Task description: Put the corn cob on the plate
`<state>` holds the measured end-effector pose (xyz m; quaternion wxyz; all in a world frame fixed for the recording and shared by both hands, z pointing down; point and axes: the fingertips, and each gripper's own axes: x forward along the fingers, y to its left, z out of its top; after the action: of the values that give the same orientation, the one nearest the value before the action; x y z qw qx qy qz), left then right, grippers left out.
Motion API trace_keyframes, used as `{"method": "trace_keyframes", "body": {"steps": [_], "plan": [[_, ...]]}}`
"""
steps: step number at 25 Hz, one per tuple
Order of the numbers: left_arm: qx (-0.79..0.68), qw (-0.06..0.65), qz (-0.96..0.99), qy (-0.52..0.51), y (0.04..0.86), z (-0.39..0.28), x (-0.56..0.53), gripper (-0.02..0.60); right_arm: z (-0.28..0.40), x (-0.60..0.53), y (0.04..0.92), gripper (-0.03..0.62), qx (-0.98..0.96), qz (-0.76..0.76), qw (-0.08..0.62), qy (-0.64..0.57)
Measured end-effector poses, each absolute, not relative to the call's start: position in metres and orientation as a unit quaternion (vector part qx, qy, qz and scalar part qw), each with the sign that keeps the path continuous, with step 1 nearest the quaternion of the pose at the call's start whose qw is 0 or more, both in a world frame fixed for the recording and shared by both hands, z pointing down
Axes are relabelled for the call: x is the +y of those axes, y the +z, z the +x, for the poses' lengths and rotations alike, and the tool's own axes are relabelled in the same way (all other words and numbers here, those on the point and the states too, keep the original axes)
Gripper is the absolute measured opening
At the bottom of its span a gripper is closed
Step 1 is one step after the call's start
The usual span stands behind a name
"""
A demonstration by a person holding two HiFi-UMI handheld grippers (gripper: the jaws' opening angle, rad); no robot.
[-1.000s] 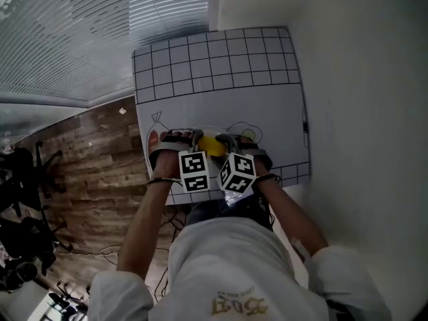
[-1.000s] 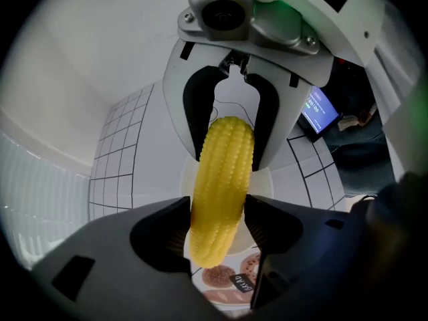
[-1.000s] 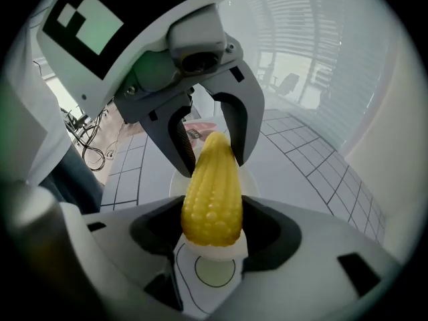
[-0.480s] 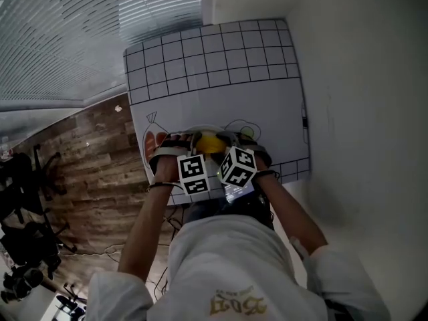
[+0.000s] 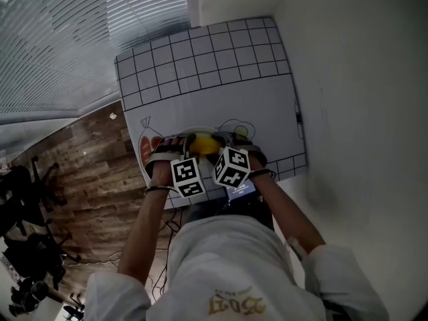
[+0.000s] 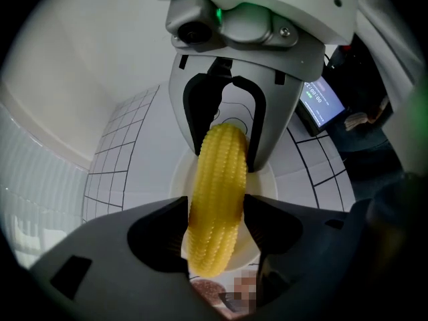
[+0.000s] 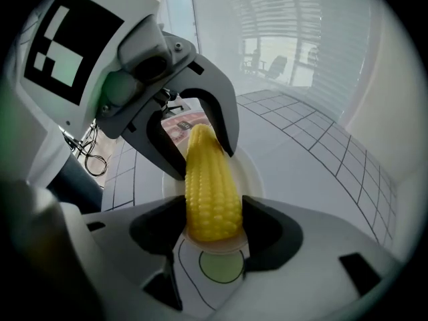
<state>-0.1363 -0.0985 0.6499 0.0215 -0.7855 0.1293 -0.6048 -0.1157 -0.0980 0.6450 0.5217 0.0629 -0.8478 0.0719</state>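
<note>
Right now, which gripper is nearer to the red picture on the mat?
Left. The left gripper holds the end of the corn beside the red picture. The right gripper holds the other end, farther from it.

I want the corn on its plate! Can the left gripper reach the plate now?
Probably yes: the plate sits right under the corn cob that the left gripper holds, with nothing between.

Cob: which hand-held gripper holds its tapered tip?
The left hand-held gripper: the cob's rounded, tapered tip sits between its jaws. The right hand-held gripper clamps the flat cut end instead.
</note>
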Motion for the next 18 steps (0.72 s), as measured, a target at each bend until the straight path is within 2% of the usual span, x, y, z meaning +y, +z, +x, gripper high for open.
{"method": "trace_keyframes", "body": {"steps": [4,10,14,18], "plan": [[0.151,-0.006,-0.792,-0.591,0.647,-0.143,-0.100,0.291,-0.112,-0.102,0.638,0.285,-0.846,0.086,0.514,0.115],[0.187,-0.034,-0.796,-0.575,0.636,-0.166,-0.097,0.291,-0.107,-0.104,0.627,0.288,-0.849,0.108,0.504,0.117],[0.250,-0.085,-0.806,-0.530,0.621,-0.182,-0.097,0.291,-0.105,-0.102,0.616,0.288,-0.852,0.122,0.494,0.123],[0.318,-0.107,-0.813,-0.477,0.597,-0.193,-0.098,0.291,-0.100,-0.105,0.596,0.288,-0.859,0.159,0.472,0.115]]}}
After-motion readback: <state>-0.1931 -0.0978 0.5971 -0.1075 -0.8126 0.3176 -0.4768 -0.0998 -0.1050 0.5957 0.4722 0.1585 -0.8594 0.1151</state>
